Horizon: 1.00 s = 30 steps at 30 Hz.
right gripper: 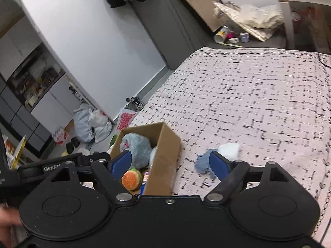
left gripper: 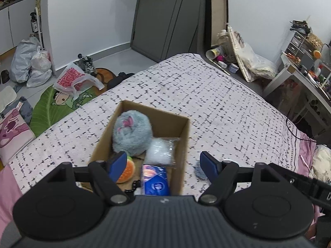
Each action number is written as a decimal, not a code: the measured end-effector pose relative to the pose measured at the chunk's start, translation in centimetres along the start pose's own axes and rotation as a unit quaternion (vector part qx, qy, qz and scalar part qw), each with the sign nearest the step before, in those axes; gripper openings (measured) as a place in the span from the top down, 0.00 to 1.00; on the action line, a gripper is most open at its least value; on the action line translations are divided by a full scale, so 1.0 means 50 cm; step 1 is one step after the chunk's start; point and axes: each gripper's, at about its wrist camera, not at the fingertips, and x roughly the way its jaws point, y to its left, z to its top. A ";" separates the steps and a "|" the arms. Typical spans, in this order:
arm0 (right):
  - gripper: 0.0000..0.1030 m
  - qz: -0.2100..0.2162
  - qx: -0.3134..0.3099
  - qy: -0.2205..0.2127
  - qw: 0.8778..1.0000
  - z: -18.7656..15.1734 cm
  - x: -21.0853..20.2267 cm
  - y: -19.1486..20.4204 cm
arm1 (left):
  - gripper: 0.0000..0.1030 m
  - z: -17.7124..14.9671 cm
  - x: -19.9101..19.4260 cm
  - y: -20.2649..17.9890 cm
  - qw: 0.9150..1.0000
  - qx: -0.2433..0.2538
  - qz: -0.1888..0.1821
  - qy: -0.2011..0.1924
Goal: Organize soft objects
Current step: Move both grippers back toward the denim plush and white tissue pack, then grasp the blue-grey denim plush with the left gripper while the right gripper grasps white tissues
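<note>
An open cardboard box (left gripper: 184, 144) stands on the bed. In it lie a grey-blue fluffy plush (left gripper: 132, 134), a clear bag of white filling (left gripper: 161, 152), a burger plush (left gripper: 127, 172) and a blue tissue pack (left gripper: 156, 180). My left gripper (left gripper: 163, 164) hovers open over the box's near end with nothing between its fingers. My right gripper (right gripper: 169, 163) is open too, above the box's right wall (right gripper: 165, 161). Its right finger is over a blue-grey cloth (right gripper: 201, 164) lying on the cover beside a white soft packet (right gripper: 228, 149). The plush (right gripper: 136, 146) and burger (right gripper: 131, 178) also show in the right wrist view.
The bed's speckled pink-white cover (left gripper: 206, 95) stretches beyond the box. Bags (left gripper: 31, 66) and a green rug (left gripper: 53, 101) lie on the floor to the left. A cluttered desk (left gripper: 304, 76) stands at the right. A hand (right gripper: 6, 219) shows at the lower left.
</note>
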 end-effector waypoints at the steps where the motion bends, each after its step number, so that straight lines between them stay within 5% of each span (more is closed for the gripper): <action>1: 0.21 -0.001 0.005 -0.002 1.000 0.000 -0.003 -0.006 | 0.26 -0.002 0.000 -0.008 1.000 0.001 0.000 -0.001; 13: 0.21 -0.024 0.066 -0.029 0.997 0.010 -0.022 -0.094 | 0.26 -0.009 0.019 -0.089 1.000 -0.004 -0.014 0.003; 21: 0.40 -0.030 0.110 -0.025 0.993 0.002 -0.002 -0.145 | 0.30 -0.025 0.056 -0.144 1.000 -0.006 -0.022 0.012; 30: 0.44 -0.017 0.164 -0.010 0.986 -0.004 0.027 -0.196 | 0.38 -0.046 0.124 -0.182 0.999 -0.015 -0.025 0.038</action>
